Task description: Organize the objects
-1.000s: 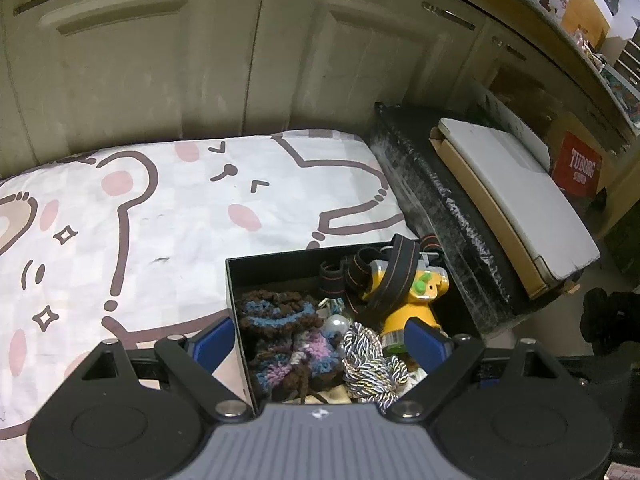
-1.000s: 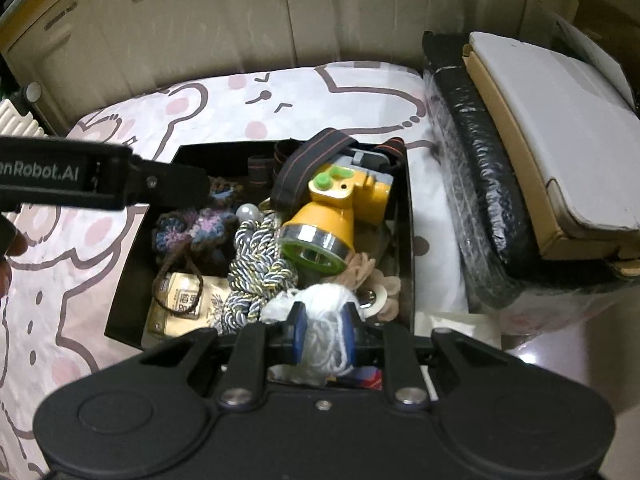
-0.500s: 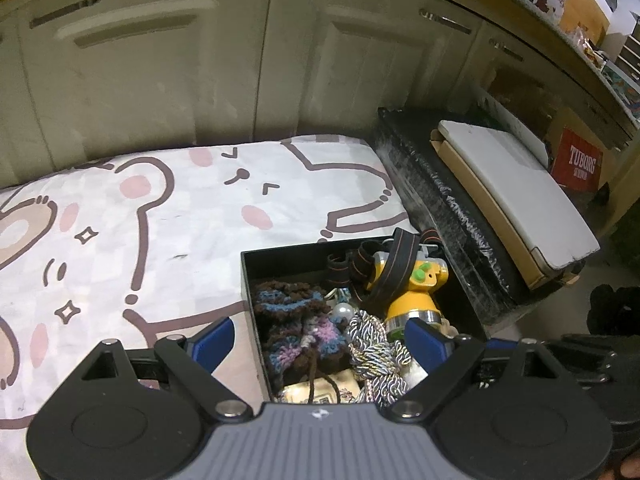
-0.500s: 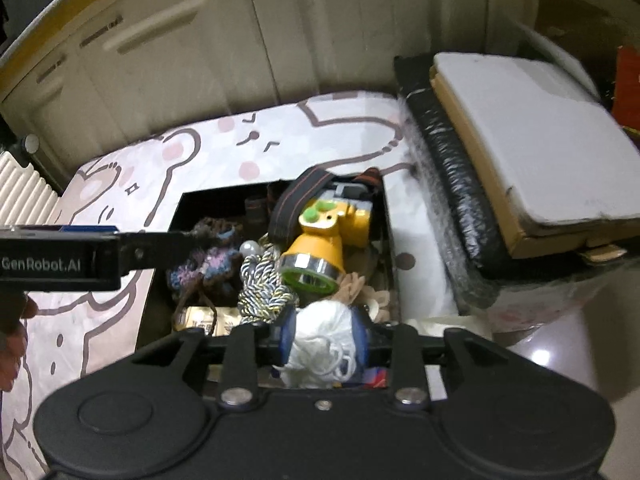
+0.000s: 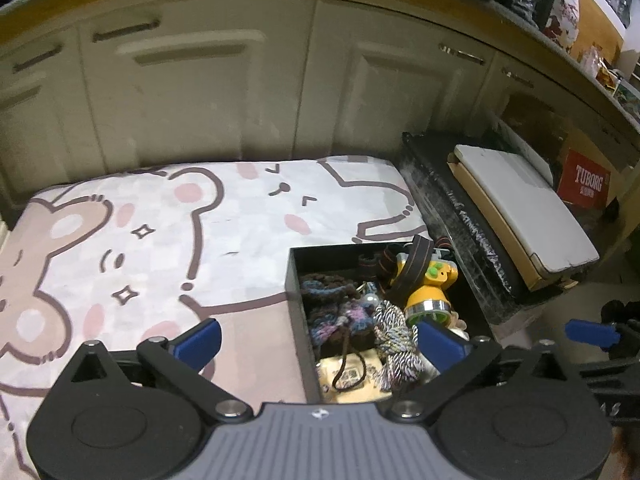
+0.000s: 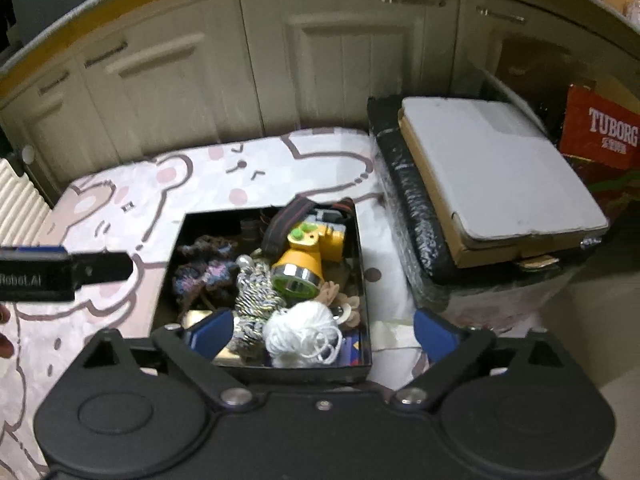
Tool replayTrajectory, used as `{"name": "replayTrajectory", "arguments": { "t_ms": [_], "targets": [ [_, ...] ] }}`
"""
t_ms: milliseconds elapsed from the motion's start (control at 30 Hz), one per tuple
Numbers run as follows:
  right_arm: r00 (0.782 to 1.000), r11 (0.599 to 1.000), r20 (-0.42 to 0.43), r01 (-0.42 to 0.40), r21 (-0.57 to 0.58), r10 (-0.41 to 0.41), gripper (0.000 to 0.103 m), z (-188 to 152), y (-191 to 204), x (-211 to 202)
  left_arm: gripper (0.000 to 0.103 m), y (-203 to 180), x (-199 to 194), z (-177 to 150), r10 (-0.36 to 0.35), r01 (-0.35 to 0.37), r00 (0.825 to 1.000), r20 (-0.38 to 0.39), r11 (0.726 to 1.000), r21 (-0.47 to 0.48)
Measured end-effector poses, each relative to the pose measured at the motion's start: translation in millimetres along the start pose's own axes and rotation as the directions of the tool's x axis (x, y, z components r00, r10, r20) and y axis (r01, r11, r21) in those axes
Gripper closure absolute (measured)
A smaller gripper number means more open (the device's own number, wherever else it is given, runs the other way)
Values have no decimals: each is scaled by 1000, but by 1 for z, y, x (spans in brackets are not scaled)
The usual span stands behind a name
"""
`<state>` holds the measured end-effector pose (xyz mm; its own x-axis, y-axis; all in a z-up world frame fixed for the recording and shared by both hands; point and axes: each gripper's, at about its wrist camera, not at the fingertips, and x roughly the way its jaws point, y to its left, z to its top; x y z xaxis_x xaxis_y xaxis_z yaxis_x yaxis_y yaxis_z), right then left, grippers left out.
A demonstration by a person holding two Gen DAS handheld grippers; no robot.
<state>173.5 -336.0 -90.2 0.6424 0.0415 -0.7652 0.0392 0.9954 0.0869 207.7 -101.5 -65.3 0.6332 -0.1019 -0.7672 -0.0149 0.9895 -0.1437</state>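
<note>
From the left wrist view, the left hand-held gripper (image 5: 318, 338) stands with its blue pads wide apart, nothing between them; its jaws have just been opening further. It hovers over the left wall of a shallow black rectangular box (image 5: 295, 300) that rests on a bear-print pink and white cloth (image 5: 160, 240). Inside lie a brown and blue crocheted pouch (image 5: 334, 308), a striped twisted cord bundle (image 5: 394, 334) and a yellow headlamp with a dark strap (image 5: 430, 290). At the right edge a blue pad of the right hand-held gripper (image 5: 591, 333) shows.

From the right wrist view, the right hand-held gripper (image 6: 324, 330) has just been opening and its pads now stand wide apart. A white ball of yarn (image 6: 302, 334) lies in the box's near end, between the pads but touched by neither (it looks free, though the near side is hidden). The headlamp sits just behind it. Right of the box, a white flat board on a black wrapped bundle (image 6: 496, 168) and a red Tuborg carton (image 6: 600, 132) stand near cream cabinet doors (image 6: 320, 60).
</note>
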Motion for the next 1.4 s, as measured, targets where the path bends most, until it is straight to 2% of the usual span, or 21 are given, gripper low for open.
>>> {"name": "replayTrajectory", "arguments": {
  "t_ms": [267, 433, 567, 700, 867, 1033, 1133, 1267, 1333, 1400],
  "targets": [
    [998, 998, 65, 23, -50, -19, 1, -1, 24, -42, 0, 1, -47, -9, 35, -37, 998, 58, 999, 22],
    [994, 998, 110, 29, -63, -22, 0, -3, 30, -74, 0, 5, -79, -12, 26, -27, 995, 91, 1000, 14],
    [991, 996, 124, 57, -71, -48, 0, -7, 30, -95, 0, 4, -102, -18, 70, -74, 991, 116, 997, 34],
    [990, 994, 133, 64, -86, -52, 0, -13, 27, -116, 0, 4, -123, -29, 83, -92, 987, 141, 994, 60],
    [987, 993, 148, 74, -88, -61, 0, -28, 25, -138, 0, 2, -140, -44, 124, -136, 982, 142, 988, 77],
    [985, 992, 157, 82, -96, -67, 0, -44, 28, -154, 0, -2, -154, -60, 131, -151, 977, 166, 982, 112],
    [985, 993, 160, 85, -84, -71, 0, -52, 30, -160, 0, -3, -161, -69, 109, -130, 981, 161, 984, 122],
    [988, 999, 151, 38, -33, -32, 0, -64, 28, -169, 0, -5, -162, -82, 96, -111, 988, 122, 986, 126],
    [989, 999, 141, 53, -9, -51, 0, -68, 29, -170, 0, -5, -160, -89, 92, -105, 991, 102, 986, 129],
    [983, 995, 152, 102, 0, -101, 0, -72, 32, -171, 0, -6, -159, -94, 103, -115, 990, 92, 984, 136]
  ]
}}
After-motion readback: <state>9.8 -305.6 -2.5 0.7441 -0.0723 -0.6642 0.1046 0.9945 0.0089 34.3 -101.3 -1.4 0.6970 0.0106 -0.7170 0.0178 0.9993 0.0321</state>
